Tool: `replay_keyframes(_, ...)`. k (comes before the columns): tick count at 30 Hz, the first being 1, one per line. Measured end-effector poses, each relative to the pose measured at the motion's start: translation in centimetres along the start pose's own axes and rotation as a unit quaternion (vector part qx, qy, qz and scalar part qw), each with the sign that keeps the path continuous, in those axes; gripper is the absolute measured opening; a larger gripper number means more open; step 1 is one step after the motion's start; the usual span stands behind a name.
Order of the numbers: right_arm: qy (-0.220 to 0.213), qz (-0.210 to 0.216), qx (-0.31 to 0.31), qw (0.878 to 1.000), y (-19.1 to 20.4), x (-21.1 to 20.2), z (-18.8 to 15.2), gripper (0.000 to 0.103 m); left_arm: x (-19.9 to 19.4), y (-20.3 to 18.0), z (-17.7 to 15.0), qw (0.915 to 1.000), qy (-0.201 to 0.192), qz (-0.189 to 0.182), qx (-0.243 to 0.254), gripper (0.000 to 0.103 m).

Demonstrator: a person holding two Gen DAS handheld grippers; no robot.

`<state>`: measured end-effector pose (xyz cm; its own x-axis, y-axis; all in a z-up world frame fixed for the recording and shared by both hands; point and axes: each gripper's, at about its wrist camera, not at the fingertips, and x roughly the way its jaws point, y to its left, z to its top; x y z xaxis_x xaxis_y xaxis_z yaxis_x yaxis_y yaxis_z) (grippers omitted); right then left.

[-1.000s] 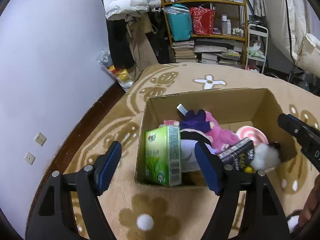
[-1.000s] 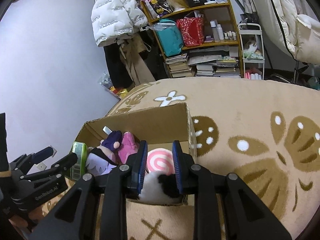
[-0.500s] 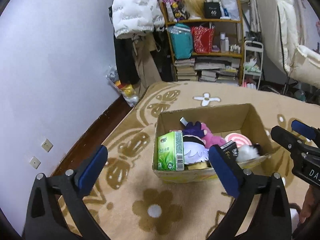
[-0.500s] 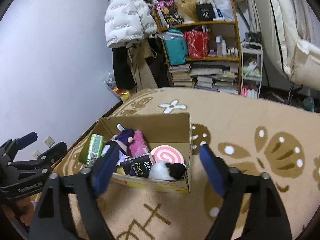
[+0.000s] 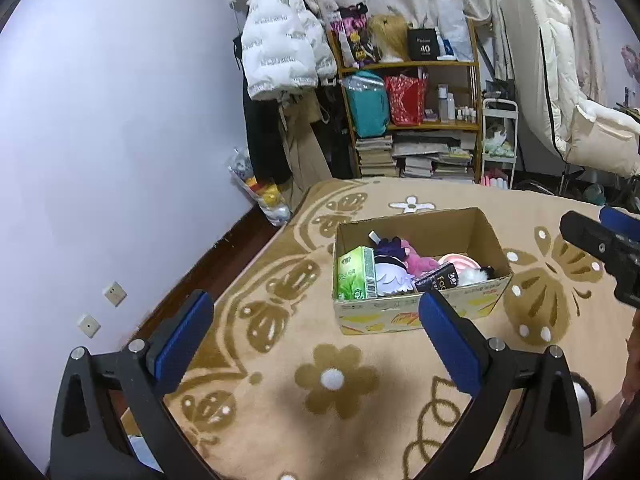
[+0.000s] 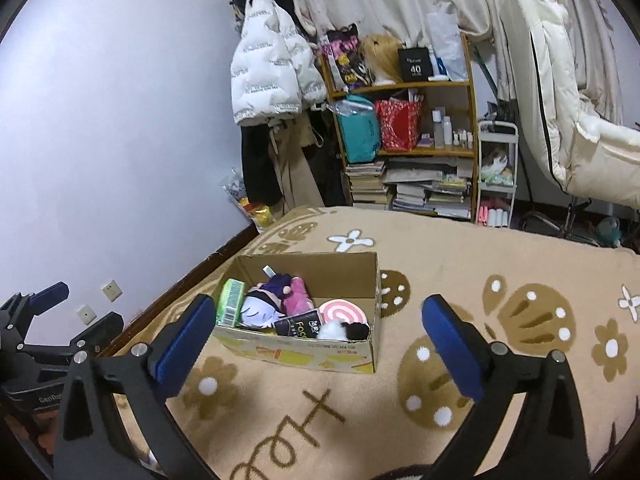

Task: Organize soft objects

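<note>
A cardboard box [image 5: 416, 320] [image 6: 304, 354] stands on the beige flowered carpet. Inside it are a green tissue pack [image 5: 354, 274] [image 6: 232, 302], a purple and white plush [image 5: 390, 278] [image 6: 260, 312], a pink plush [image 5: 418, 260] [image 6: 298, 296], a pink swirl cushion [image 5: 460, 262] [image 6: 344, 312], a black packet [image 5: 436, 282] [image 6: 298, 326] and a white and black fluffy toy [image 5: 474, 276] [image 6: 340, 330]. My left gripper [image 5: 312, 304] hangs open in front of the box, holding nothing. My right gripper [image 6: 319, 306] is opening wide above the box's near side, with nothing between its pads.
A wooden shelf [image 6: 404, 148] with bags, books and bottles stands at the back, next to a white puffer jacket [image 6: 272, 76] and a small white cart [image 6: 498, 176]. The lilac wall [image 5: 120, 140] runs along the left. Carpet [image 6: 500, 276] stretches to the right.
Both grippers have pulled back and up from the box. The right one went from nearly shut over the fluffy toy to wide open. The left one widened away from the tissue pack.
</note>
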<state>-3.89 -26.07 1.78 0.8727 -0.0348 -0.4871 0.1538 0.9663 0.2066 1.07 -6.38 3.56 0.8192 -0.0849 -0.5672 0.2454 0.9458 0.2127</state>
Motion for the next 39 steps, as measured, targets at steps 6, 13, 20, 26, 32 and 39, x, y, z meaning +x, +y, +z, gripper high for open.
replay_keyframes(6,-0.011,0.001,-0.011,1.0,0.6,-2.1,-0.3,0.103,-2.8,0.6,-1.1,0.9998,-0.017,-0.004,-0.009,0.102)
replay_keyframes(13,-0.019,-0.013,-0.011,1.0,0.3,-3.0,-1.7,0.103,-4.9,0.5,-2.7,0.9995,-0.03,-0.007,0.01,0.102)
replay_keyframes(20,-0.015,-0.025,-0.011,1.0,-0.6,-2.2,-3.5,0.103,-4.3,1.0,-3.5,0.9995,-0.027,-0.017,0.002,0.102)
replay_keyframes(26,-0.008,-0.025,-0.012,1.0,-1.4,-1.4,-4.4,0.103,-2.5,0.7,-4.5,0.9995,-0.012,-0.022,0.018,0.102)
replay_keyframes(32,0.007,-0.024,-0.012,1.0,-1.6,-0.5,-4.9,0.103,-1.1,0.1,-4.9,0.9997,-0.004,-0.015,0.02,0.102)
replay_keyframes(39,0.019,-0.025,-0.019,0.999,-1.5,0.0,-5.3,0.103,-0.4,0.3,-5.0,0.9998,0.002,-0.018,0.008,0.102)
